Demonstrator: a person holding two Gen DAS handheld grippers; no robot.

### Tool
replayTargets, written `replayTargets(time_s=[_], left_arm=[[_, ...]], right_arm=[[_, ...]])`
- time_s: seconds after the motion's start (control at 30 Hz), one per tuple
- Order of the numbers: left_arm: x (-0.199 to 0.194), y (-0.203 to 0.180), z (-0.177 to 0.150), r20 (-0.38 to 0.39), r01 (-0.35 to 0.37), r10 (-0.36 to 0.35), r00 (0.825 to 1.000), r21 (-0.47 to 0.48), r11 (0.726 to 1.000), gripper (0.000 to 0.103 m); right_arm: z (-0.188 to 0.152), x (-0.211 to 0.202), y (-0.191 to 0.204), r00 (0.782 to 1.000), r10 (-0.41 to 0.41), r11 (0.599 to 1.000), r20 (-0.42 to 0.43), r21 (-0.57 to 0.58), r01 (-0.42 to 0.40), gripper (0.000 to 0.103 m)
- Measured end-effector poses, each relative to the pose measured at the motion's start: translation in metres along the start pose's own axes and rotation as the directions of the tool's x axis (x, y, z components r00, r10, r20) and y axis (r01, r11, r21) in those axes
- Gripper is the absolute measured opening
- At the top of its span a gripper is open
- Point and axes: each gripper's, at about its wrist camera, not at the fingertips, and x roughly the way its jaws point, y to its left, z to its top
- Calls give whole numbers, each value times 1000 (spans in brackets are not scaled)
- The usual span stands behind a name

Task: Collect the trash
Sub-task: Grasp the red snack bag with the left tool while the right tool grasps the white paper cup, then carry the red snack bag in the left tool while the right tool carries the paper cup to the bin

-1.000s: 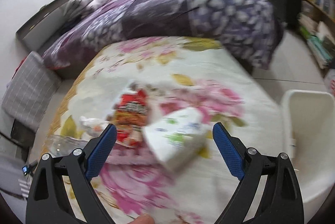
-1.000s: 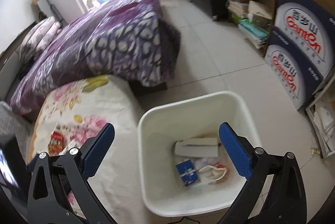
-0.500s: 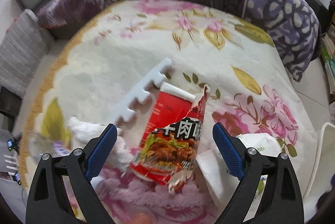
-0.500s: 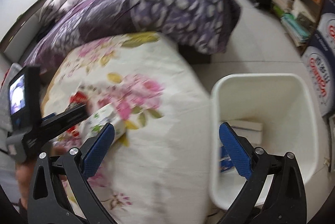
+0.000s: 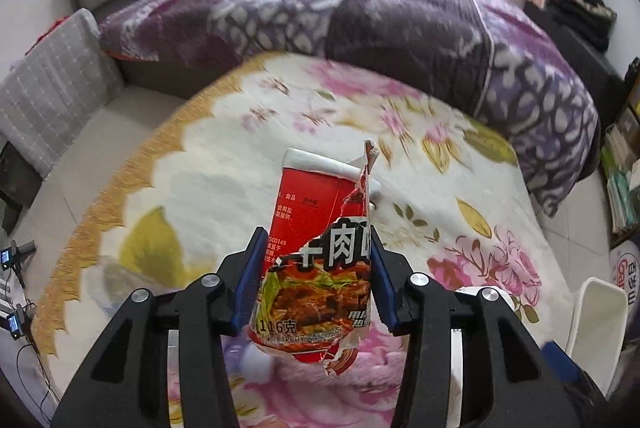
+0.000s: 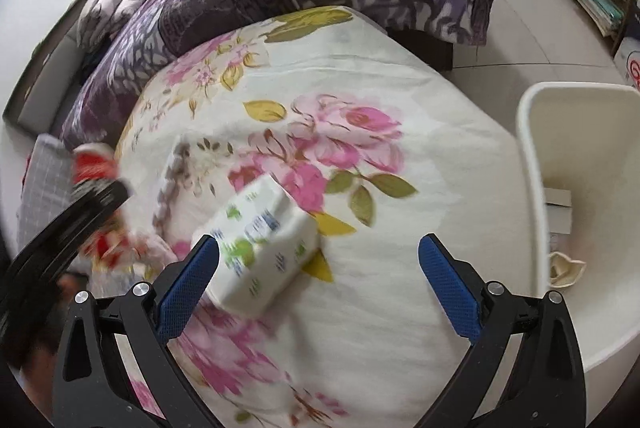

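The left gripper (image 5: pixel 316 276) is clamped on a torn red noodle cup (image 5: pixel 320 248), held above the floral bedspread (image 5: pixel 200 168). The right gripper (image 6: pixel 320 284) gapes wide over the bedspread, a tissue pack (image 6: pixel 264 240) by its left finger at 10 o'clock, the white bin (image 6: pixel 532 188) at 3 o'clock.

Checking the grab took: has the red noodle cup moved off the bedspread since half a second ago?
Yes. The red noodle cup now sits clamped in the left claw, raised upright above the floral bedspread where it lay flat beside the foam piece.
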Motion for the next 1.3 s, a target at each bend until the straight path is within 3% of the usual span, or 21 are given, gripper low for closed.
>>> replayTargets(time_s=[0.1, 0.27, 0.37, 0.5, 0.53, 0.57, 0.63, 0.87, 1.13, 1.3], left_arm=[[-14, 13, -2, 8, 5, -4, 1000, -13, 1000, 48], [-34, 31, -8, -2, 36, -36, 999, -73, 997, 49], [-47, 34, -10, 22, 42, -41, 999, -70, 997, 49], [-60, 43, -11, 51, 39, -35, 998, -80, 996, 49], [-62, 46, -12, 52, 38, -33, 998, -88, 995, 49], [-63, 50, -13, 54, 34, -29, 998, -97, 995, 49], [-67, 58, -15, 64, 15, -9, 998, -102, 995, 49], [-87, 70, -25, 122, -29, 41, 992, -95, 995, 49], [-121, 78, -31, 193, 13, 18, 981, -160, 987, 49], [-139, 66, -38, 234, 17, 17, 972, -140, 990, 49]], right_arm=[[0, 12, 5, 1000, 17, 998, 1, 63, -17, 96], [0, 33, 11, 999, -31, 991, 15, 133, 29, 97], [-5, 40, 26, 998, -53, 996, 29, 68, 51, 97], [-25, 47, 54, 996, -68, 987, 51, -145, 75, 94], [-30, 46, 60, 997, -57, 979, 51, -192, 66, 86], [-33, 45, 63, 999, -36, 976, 40, -213, 43, 58], [-35, 42, 69, 999, 45, 969, -28, -241, -50, 32], [-40, -4, 76, 989, 147, 934, 37, -333, -126, 31], [-29, -67, 70, 961, 248, 916, 123, -353, -192, 31], [-26, -95, 63, 949, 256, 913, 186, -369, -173, 32]])
